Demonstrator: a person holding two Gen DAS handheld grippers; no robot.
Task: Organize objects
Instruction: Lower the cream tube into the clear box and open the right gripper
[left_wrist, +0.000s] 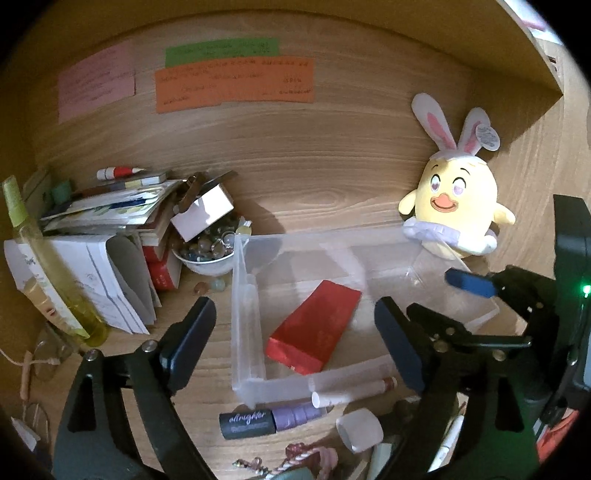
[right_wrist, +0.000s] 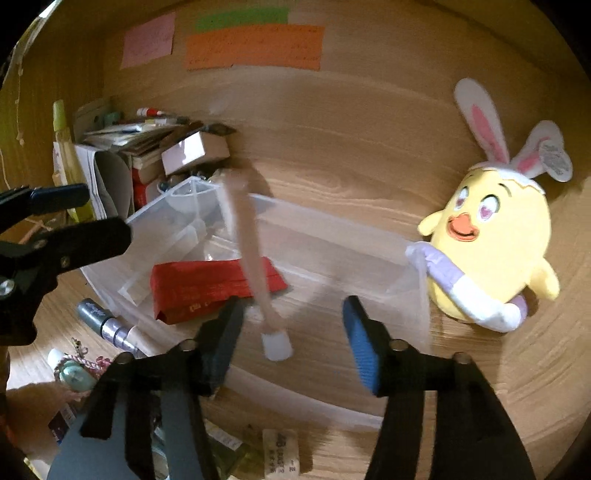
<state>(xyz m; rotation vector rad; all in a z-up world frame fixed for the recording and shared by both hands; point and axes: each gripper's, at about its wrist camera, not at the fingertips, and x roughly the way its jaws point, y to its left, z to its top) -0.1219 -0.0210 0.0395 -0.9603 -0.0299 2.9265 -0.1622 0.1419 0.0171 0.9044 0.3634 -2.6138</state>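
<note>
Clear plastic bin (left_wrist: 255, 280) sits mid-surface with a red packet (left_wrist: 314, 330) lying flat inside — plush chick (left_wrist: 458, 206) right up against its far right corner. Both the left gripper (left_wrist: 295, 343) and right gripper (right_wrist: 291, 339) have jaws spread wide, holding nothing. A blurry pinkish tube (right_wrist: 247, 251) shows above the bin, white cap toward the right gripper — can't tell if it's resting on anything.

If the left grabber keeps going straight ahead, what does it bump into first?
Most likely the clear plastic bin right ahead between the open fingers of the left gripper. It would probably meet the bin's near wall first, with the red packet lying inside just behind. Depth is hard to judge.
</note>
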